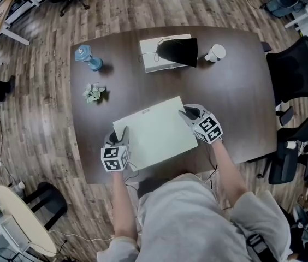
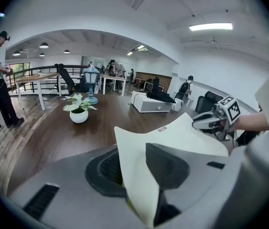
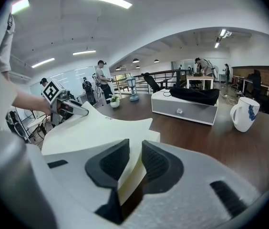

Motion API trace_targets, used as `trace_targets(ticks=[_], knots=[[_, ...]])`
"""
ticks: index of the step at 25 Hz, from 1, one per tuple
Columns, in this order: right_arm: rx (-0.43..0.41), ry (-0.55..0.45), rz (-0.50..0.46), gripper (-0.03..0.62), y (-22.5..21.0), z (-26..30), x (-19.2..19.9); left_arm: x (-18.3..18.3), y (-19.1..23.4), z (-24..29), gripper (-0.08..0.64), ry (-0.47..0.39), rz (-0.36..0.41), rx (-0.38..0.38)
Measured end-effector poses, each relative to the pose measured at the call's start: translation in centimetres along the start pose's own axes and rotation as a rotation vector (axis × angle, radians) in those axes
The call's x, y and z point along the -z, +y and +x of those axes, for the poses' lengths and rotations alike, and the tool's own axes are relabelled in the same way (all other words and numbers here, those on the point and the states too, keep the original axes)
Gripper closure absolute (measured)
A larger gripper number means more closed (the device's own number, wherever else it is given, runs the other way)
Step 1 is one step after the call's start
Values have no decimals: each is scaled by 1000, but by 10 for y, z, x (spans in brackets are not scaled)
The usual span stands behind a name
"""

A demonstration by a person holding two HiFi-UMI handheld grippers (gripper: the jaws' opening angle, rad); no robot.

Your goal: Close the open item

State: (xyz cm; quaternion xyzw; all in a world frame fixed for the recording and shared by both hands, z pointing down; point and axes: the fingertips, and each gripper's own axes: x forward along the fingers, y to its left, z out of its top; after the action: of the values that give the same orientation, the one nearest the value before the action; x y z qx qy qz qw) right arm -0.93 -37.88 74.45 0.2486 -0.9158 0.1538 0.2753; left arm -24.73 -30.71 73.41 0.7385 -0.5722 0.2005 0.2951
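Head view shows a white folder (image 1: 157, 132) lying in the lower middle of the dark tabletop (image 1: 236, 91), close to the person. The left gripper (image 1: 123, 136) is at its lower left corner and the right gripper (image 1: 188, 114) at its upper right corner. In both gripper views the fingers (image 3: 160, 163) stand narrow, holding the folder's edge between them.
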Motion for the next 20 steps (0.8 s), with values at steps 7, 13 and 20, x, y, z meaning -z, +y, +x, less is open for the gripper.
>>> trace_targets(ticks=[7,13,20], knots=[[18,-9,-11,508,1,-3,-7,-2,2,2,448,-11,-3,0],[42,14,0,506,-2,0,-1,0,2,4,445,3,7,-10],[78,45,8,503,-3,2,3,3,4,7,437,19,-24,-16]])
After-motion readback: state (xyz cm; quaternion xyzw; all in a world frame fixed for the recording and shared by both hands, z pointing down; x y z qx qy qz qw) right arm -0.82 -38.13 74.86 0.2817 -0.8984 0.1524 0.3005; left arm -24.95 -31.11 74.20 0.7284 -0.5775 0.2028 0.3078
